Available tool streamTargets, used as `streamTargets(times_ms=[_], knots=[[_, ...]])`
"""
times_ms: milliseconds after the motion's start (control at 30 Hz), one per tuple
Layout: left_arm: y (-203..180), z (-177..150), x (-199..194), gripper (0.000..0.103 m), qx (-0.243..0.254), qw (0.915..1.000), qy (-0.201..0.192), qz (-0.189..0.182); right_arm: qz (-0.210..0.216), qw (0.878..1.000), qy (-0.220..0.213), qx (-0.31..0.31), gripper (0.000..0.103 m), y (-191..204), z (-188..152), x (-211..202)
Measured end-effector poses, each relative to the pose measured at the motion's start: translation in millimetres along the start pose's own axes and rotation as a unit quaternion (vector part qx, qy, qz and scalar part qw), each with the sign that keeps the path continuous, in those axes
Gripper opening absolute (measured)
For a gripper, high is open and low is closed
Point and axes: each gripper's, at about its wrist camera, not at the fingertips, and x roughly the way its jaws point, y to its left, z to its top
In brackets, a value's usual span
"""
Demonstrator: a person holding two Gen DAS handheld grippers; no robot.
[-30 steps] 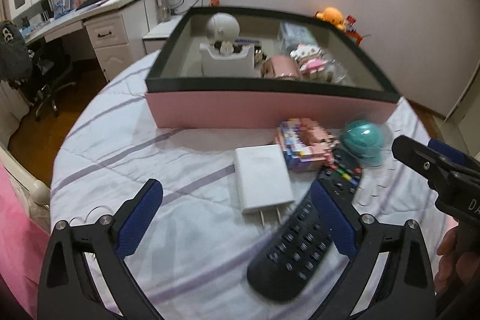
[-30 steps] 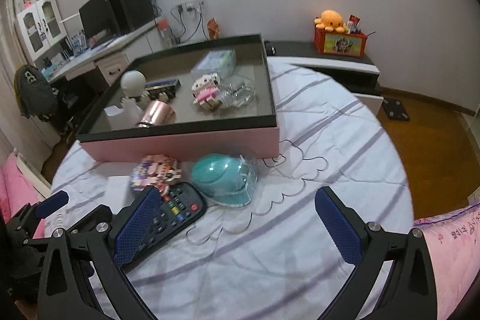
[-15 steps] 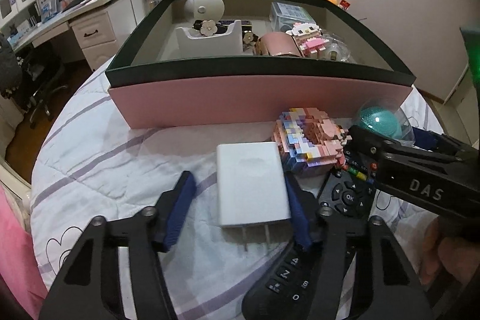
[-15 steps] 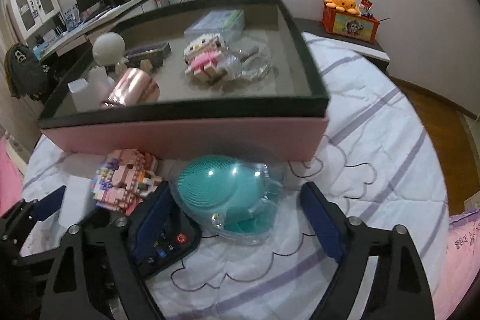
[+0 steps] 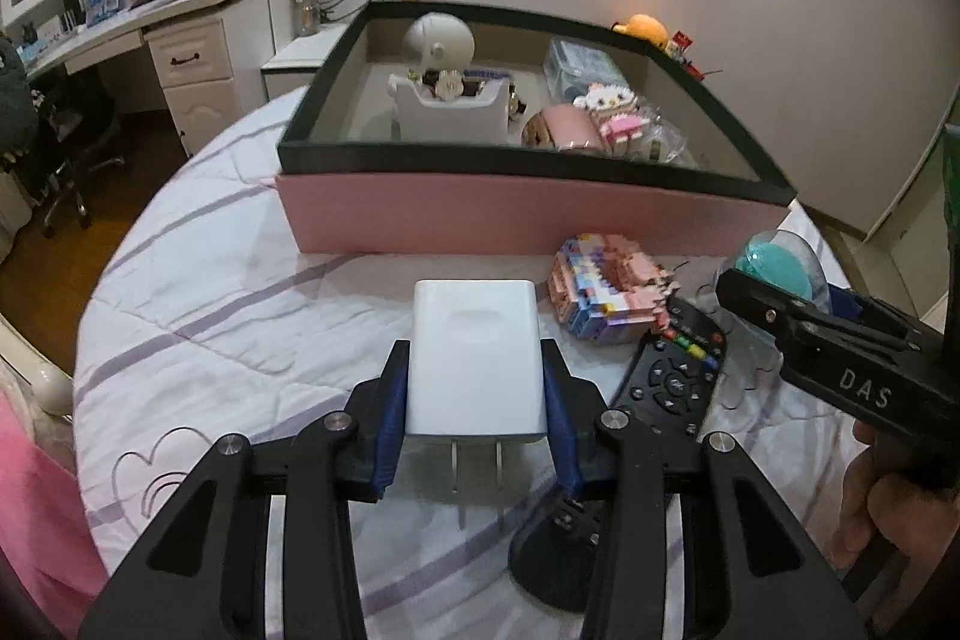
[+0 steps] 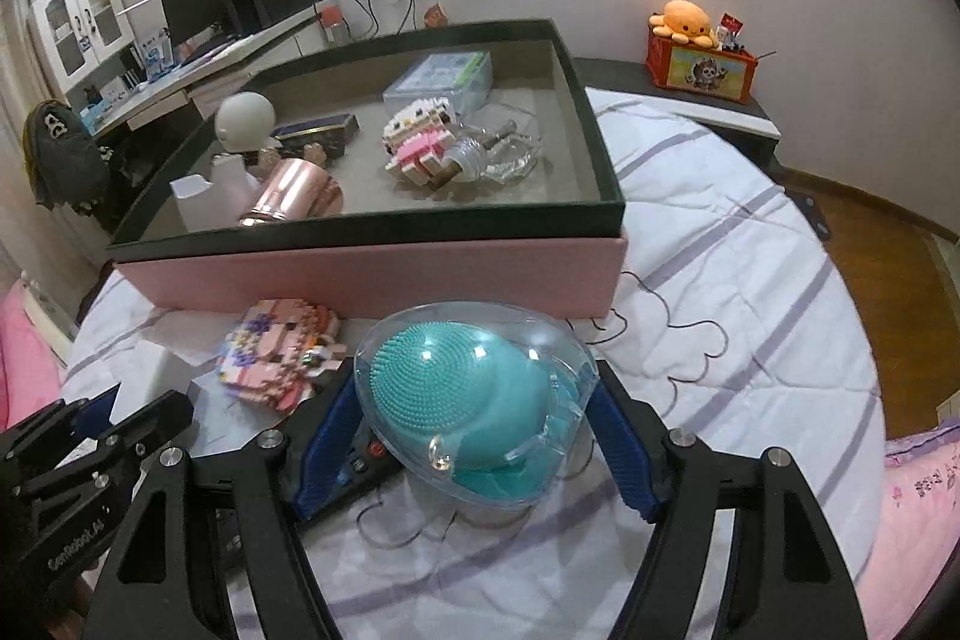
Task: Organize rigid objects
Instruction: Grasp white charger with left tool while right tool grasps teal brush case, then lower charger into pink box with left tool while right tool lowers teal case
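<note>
My left gripper (image 5: pixel 475 421) is shut on the white charger (image 5: pixel 477 358), its blue pads against both sides, prongs toward the camera. My right gripper (image 6: pixel 474 436) has its pads on both sides of the clear case with the teal brush (image 6: pixel 474 400), which sits on the quilt. A pink block toy (image 5: pixel 609 287) and a black remote (image 5: pixel 660 382) lie between them; both also show in the right wrist view, the toy (image 6: pixel 279 358) left of the case. The pink box with a dark rim (image 5: pixel 528 211) stands just behind.
The box holds a white round-headed figure (image 5: pixel 438 40), a white holder (image 5: pixel 450 112), a pink tumbler (image 6: pixel 294 196), a block cat (image 6: pixel 420 136) and a clear packet (image 6: pixel 498 148). A desk (image 5: pixel 138 22) stands left, and a dark cabinet with an orange plush (image 6: pixel 684 19) behind.
Both grippers moved forward and closed in. The left one shut on the white charger. The right one narrowed around the teal brush case.
</note>
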Motion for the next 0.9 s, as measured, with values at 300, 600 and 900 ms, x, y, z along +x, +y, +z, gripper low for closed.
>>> streamTargets(times_ms=[300,600,900], knots=[[-1,15,-46,0.040,0.012,0.9988,-0.048,0.000,0.010,0.998,-0.051,-0.021,0.074,20,12,-53],[0,54,-78,0.041,0.017,0.9947,-0.102,0.001,0.026,0.993,-0.105,-0.048,0.074,43,43,-91],[-2,104,-58,0.041,0.020,0.9920,-0.125,-0.001,0.027,0.991,-0.119,-0.052,0.074,39,90,-71]])
